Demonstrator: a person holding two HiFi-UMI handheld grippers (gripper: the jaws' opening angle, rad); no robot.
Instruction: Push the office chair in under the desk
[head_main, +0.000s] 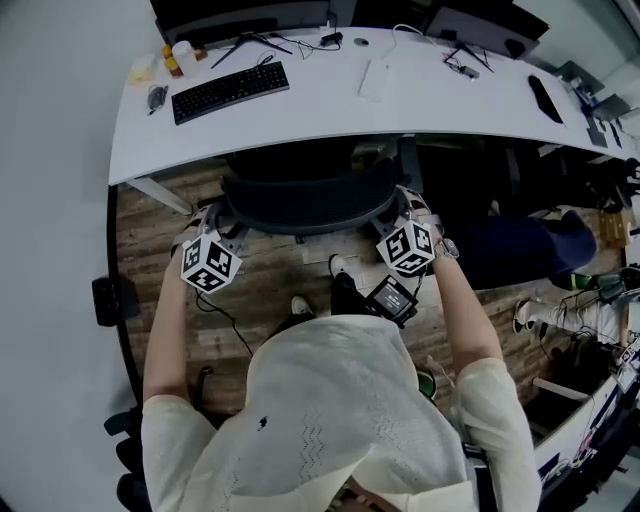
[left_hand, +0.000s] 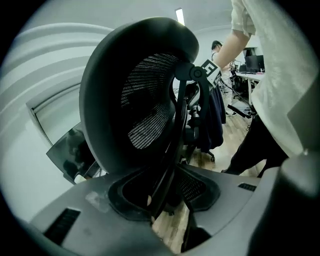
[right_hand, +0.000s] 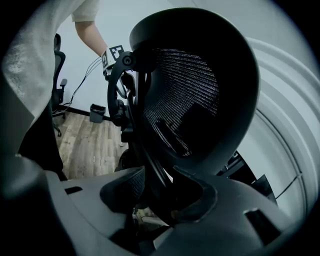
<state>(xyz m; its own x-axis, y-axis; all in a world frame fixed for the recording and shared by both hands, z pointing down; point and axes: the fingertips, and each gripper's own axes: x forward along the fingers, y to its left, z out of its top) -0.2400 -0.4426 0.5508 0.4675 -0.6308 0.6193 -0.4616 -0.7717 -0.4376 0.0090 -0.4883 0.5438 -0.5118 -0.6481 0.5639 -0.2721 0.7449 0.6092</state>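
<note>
The black mesh office chair (head_main: 305, 195) stands with its seat beneath the curved white desk (head_main: 330, 120); only its backrest shows in front of the desk edge. My left gripper (head_main: 214, 222) is at the backrest's left edge and my right gripper (head_main: 405, 208) at its right edge. In the left gripper view the left gripper (left_hand: 165, 196) has its pads closed on the backrest's (left_hand: 135, 90) rim. The right gripper view shows the right gripper (right_hand: 162, 197) closed the same way on the backrest's (right_hand: 200, 95) other side.
A keyboard (head_main: 230, 92), a white remote-like item (head_main: 375, 80) and monitor stands sit on the desk. Another chair draped with a dark jacket (head_main: 525, 250) stands at the right. A small bin (right_hand: 97, 112) is by the wall. A cable (head_main: 225, 315) trails on the wood floor.
</note>
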